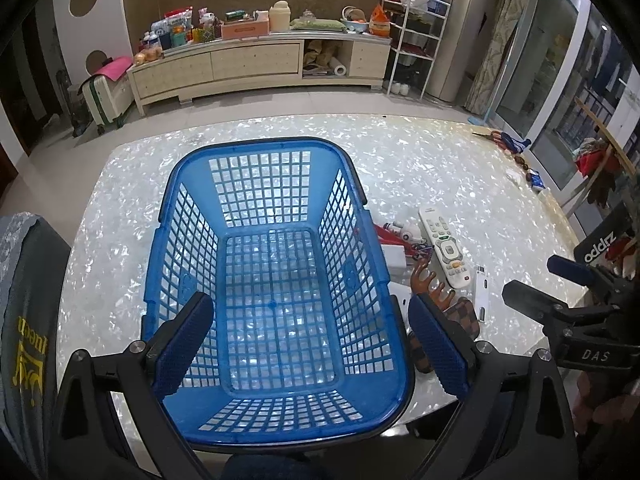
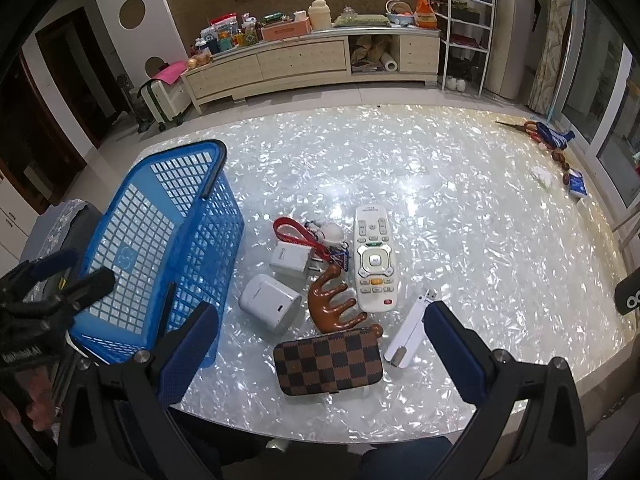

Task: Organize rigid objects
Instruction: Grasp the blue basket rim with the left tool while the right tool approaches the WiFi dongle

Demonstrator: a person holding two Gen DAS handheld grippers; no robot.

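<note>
Left gripper is hovering over the empty blue basket, fingers spread wide, grasping nothing. Right gripper is hovering above the checkered case, fingers also spread and empty. Basket is sitting at 9 o'clock on the pearly table. Items are lying clustered at centre: white remote, brown comb, white charger, white earbud case, USB stick at 3 o'clock of the checkered case, red lanyard.
</note>
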